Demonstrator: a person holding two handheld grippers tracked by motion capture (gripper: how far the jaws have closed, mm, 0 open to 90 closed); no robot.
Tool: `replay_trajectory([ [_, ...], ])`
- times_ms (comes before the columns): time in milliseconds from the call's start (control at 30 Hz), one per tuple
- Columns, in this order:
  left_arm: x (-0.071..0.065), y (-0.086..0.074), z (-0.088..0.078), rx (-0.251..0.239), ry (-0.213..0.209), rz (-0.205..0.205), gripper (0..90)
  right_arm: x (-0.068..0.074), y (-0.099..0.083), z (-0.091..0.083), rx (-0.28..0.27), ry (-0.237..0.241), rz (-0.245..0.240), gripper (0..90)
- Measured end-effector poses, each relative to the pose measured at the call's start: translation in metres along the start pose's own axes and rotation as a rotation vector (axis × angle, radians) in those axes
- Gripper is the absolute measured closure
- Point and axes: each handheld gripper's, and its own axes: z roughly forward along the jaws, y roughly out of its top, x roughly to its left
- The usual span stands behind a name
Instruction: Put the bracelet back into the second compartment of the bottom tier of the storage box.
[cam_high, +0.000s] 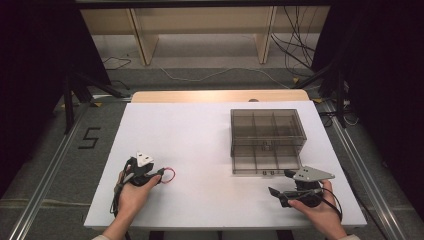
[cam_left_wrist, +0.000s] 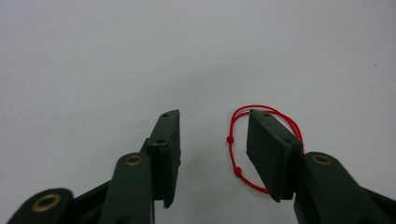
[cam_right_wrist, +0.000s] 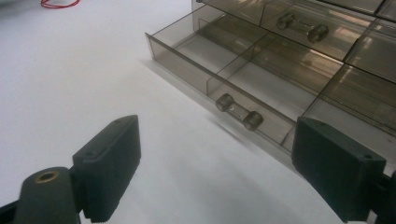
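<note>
A thin red cord loop (cam_high: 169, 175) with small beads lies on the white table (cam_high: 210, 150) at the front left. My left gripper (cam_high: 160, 176) points at it, held low by a hand. In the left gripper view the loop (cam_left_wrist: 233, 149) lies around the tip of the right-hand jaw, and the gripper (cam_left_wrist: 215, 116) is open with bare table between its pads. My right gripper (cam_high: 281, 182) is open at the front right, just before the smoked clear drawer box (cam_high: 267, 131). In the right gripper view its jaws (cam_right_wrist: 224, 123) stand wide in front of a pulled-out drawer (cam_right_wrist: 196, 51) and its clear handle (cam_right_wrist: 239, 112).
The drawer box has several compartments and stands right of centre. The red loop (cam_right_wrist: 58, 3) lies far off in the right gripper view. Beyond the table are a wooden shelf (cam_high: 200, 30), floor cables and dark stands at both sides.
</note>
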Motion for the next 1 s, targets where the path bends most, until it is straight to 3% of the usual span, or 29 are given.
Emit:
replay_trajectory([
  [267, -0.003, -0.004, 0.009, 0.059, -0.042, 0.001, 65.3, 0.000, 0.000, 0.000, 0.003, 0.002, -0.003, 16.7],
  [467, -0.005, -0.006, 0.008, 0.051, -0.041, -0.002, 71.5, 0.002, 0.000, 0.000, 0.005, -0.002, 0.002, 16.7],
  [533, -0.007, -0.007, 0.008, 0.041, -0.038, 0.015, 74.3, 0.002, 0.000, 0.000, 0.005, -0.002, 0.000, 16.7],
  [733, -0.008, -0.011, 0.007, 0.020, -0.045, -0.019, 80.4, 0.002, 0.000, 0.000, 0.008, -0.002, 0.000, 16.7],
  [1000, -0.012, -0.011, 0.008, 0.014, -0.050, 0.009, 89.4, 0.002, 0.000, 0.000, 0.004, 0.000, 0.000, 16.7],
])
